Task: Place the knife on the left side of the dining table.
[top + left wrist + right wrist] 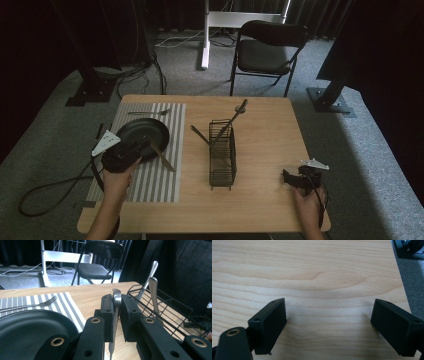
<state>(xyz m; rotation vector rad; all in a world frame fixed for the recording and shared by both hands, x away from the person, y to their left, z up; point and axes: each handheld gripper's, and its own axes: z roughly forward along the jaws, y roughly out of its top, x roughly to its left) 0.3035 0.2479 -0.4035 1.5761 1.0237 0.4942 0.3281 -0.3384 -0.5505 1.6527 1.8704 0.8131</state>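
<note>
My left gripper [131, 152] hovers at the near right edge of a black plate [142, 131] that lies on a striped grey placemat [150, 182]. It is shut on a silver utensil [162, 157] whose free end slants out over the mat to the right. In the left gripper view the jaws [116, 302] clamp that utensil [116, 296] upright, with the plate [27, 327] at lower left. My right gripper [292, 178] rests near the table's front right corner. Its jaws [329, 325] stand wide open over bare wood.
A black wire basket [222, 155] stands mid-table with two utensils [235, 116] leaning in it. A fork [150, 112] lies at the placemat's far end. Beyond the table [265, 200] stand a folding chair [267, 47] and stand bases.
</note>
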